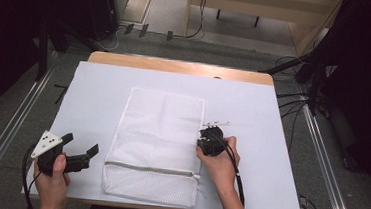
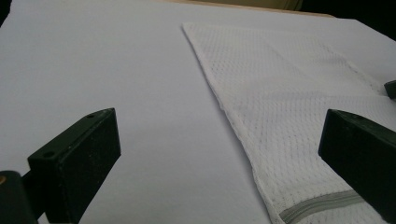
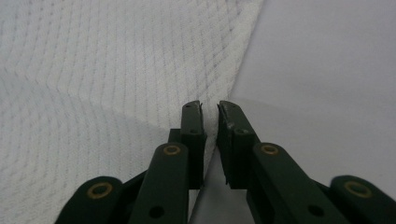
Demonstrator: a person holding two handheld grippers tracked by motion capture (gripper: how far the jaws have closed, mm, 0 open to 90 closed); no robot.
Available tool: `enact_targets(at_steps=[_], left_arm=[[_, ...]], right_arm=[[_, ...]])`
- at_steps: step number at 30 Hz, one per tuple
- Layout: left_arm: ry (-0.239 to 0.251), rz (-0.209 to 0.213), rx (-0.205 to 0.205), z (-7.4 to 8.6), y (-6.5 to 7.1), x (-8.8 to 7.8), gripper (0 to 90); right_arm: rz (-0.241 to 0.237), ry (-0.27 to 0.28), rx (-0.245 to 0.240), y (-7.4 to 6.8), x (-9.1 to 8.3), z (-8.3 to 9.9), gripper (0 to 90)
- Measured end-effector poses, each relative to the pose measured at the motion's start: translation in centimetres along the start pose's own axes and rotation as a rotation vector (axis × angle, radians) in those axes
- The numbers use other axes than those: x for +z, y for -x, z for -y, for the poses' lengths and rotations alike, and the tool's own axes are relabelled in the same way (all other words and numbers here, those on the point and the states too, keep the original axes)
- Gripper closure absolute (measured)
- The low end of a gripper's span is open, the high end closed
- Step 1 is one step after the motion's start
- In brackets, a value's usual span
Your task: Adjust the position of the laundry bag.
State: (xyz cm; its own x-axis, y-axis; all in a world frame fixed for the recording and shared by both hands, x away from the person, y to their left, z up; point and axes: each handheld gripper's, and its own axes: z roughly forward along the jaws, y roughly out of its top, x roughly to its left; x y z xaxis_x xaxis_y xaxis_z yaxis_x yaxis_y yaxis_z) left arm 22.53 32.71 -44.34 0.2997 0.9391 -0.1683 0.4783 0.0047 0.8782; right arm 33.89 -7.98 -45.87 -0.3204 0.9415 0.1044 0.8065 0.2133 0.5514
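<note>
A white mesh laundry bag (image 1: 156, 132) lies flat on the white-covered table (image 1: 99, 92), its grey zipper (image 1: 148, 169) running along the near end. My right gripper (image 1: 206, 136) sits at the bag's right edge. In the right gripper view its jaws (image 3: 210, 108) stand nearly together, with the bag's edge (image 3: 93, 70) pinched between them and slightly raised. My left gripper (image 1: 81, 144) rests open on the cover, left of the bag's near corner. In the left gripper view (image 2: 219, 128) the bag (image 2: 289, 93) and zipper end (image 2: 322, 205) lie ahead to the right.
The table's wooden far edge (image 1: 176, 66) shows beyond the white cover. Bare cover lies on both sides of the bag. Cables (image 1: 294, 100) and dark stands (image 1: 321, 70) sit on the floor to the right, and metal rails (image 1: 5, 135) run along both sides.
</note>
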Motion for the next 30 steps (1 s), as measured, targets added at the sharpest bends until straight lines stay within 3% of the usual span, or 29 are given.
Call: enact_targets(at_steps=[5, 10, 30], left_arm=[[-0.002, -0.001, 0.003, 0.0, 0.0, 0.0, 0.0], [0.001, -0.003, -0.003, 0.1, -0.1, 0.0, 0.0], [-0.010, 0.002, 0.008, 0.1, 0.2, 0.3, 0.0]], right_arm=[[-0.022, -0.006, 0.005, 0.0, 0.0, -0.1, 90.0], [-0.044, 0.002, 0.019, 1.0, -0.4, -0.1, 90.0], [-0.038, 0.026, 0.057, 4.9, -1.8, -0.5, 90.0]])
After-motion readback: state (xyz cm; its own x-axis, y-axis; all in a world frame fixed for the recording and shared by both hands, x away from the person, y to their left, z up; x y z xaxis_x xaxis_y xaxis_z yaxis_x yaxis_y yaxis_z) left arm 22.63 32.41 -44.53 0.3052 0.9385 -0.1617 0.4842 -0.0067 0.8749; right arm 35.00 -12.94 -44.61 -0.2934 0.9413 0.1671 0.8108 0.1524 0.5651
